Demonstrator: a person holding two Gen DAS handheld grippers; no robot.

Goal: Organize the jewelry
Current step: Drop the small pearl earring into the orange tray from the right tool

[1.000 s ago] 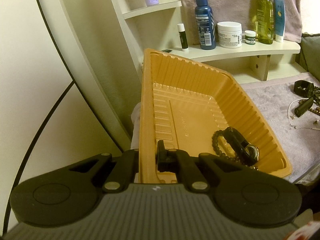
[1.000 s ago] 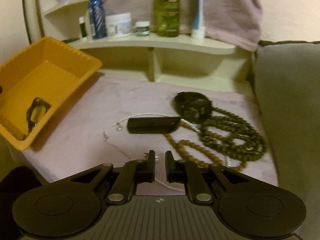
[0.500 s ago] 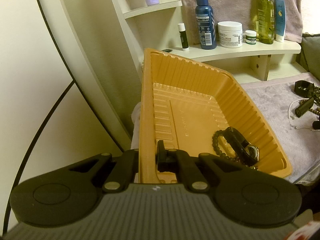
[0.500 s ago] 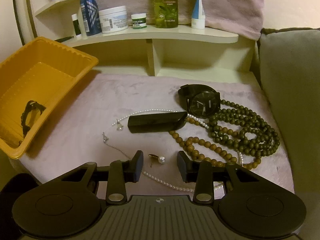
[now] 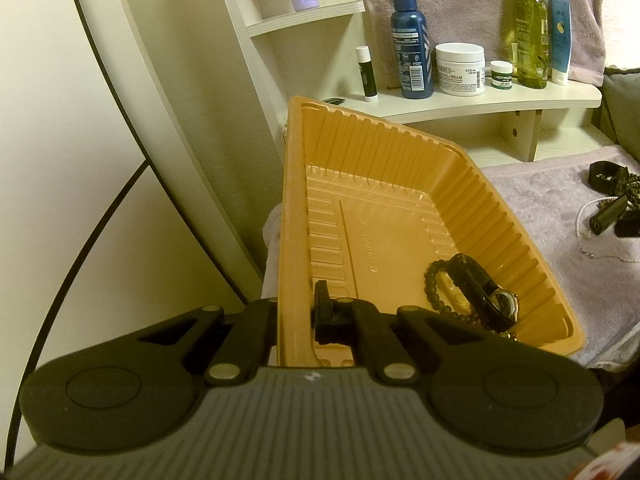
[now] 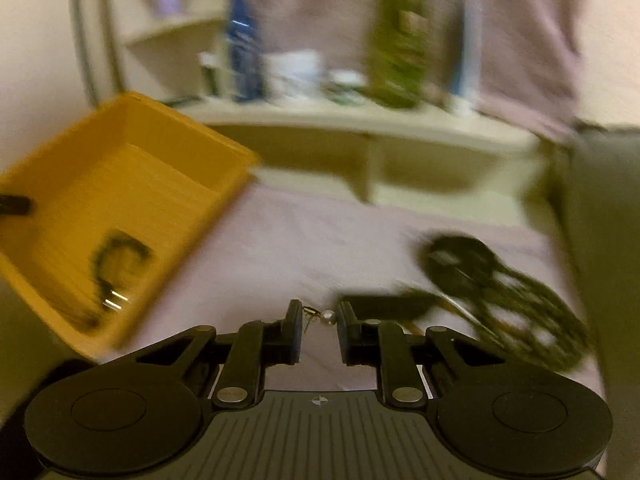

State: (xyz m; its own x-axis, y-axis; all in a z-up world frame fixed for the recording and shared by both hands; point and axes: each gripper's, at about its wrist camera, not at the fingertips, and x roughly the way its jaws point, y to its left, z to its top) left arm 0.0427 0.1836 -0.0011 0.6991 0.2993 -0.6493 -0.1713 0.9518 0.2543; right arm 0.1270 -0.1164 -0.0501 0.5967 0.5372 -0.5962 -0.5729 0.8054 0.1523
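My left gripper (image 5: 296,316) has its jaws clamped on the near left wall of the orange tray (image 5: 400,152), one finger outside the wall and one inside. The tray sits tilted, its far corner raised toward the shelf (image 5: 480,106). In the tray's low right corner lie a dark beaded bracelet (image 5: 434,288) and a black-strapped watch (image 5: 480,292), touching each other.

My right gripper (image 6: 319,320) has just been closing its jaws; they now stand narrow, pinching a small pearl earring (image 6: 320,315) between the fingertips, the gold hook toward the left finger and the pearl against the right one. The right wrist view is smeared with motion blur, so finer detail is lost.

Beyond the earring, on the pale lilac towel (image 6: 300,240), I see a black oblong case (image 6: 384,306), just right of the jaws. Further right lie a second black watch (image 6: 460,260) and a heap of dark bead necklaces (image 6: 532,320), touching or overlapping; I cannot tell which through the blur. From the left wrist view the same cluster shows at the far right edge, with a thin pearl strand (image 5: 588,208) beside the case.

From the right wrist view the tray sits to the left, well apart from the necklaces, with the bracelet and watch as a dark curl inside.

On the shelf behind stand a blue spray bottle (image 5: 410,36), a white cream jar (image 5: 460,68), a green bottle (image 5: 530,40) and a lip balm stick (image 5: 366,74)
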